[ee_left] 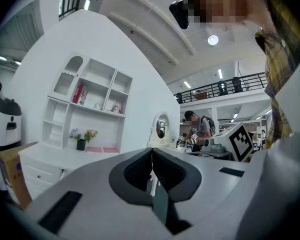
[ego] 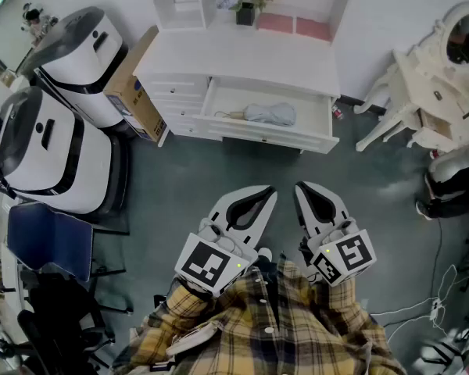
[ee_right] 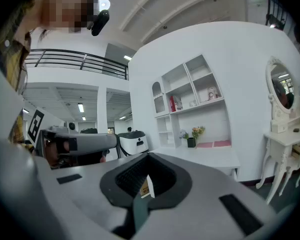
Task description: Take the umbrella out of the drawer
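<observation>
Well beyond both grippers (ego: 267, 195) (ego: 301, 190): umbrella (ego: 270, 114).

The person holds 2 white plastic tongs out in front of the chest, side by side and about level, tips angled slightly toward each other. The left tongs (ego: 263, 198) have their black-padded jaws pressed together with nothing between them. The right tongs (ego: 305, 194) look closed and empty too. Behind the black-and-white marker cubes (ego: 211, 262) come yellow plaid sleeves (ego: 219, 326).
</observation>
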{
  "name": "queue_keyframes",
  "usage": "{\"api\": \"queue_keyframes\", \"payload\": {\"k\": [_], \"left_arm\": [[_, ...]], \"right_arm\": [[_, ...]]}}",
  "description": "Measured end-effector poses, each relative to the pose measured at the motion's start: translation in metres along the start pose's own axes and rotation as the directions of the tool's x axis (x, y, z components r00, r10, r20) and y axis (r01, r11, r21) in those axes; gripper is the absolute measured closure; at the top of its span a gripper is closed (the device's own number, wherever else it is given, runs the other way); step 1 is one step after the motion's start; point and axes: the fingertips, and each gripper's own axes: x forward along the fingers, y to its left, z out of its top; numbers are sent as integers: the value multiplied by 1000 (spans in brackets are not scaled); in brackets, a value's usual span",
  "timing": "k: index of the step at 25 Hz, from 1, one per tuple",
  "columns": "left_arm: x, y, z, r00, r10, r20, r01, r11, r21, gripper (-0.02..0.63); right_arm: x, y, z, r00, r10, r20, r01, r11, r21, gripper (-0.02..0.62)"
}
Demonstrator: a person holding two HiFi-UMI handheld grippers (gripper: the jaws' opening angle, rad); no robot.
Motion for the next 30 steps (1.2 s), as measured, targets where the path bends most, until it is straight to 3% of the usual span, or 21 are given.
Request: {"api": "queue_keyframes", "payload": {"k": [30], "left_arm": [[10, -33, -6, 992, 125, 5, -125, 992, 34, 584]], "right_arm": [[-49, -18, -9, 996, 80, 39, -81, 996, 30, 578]]}}
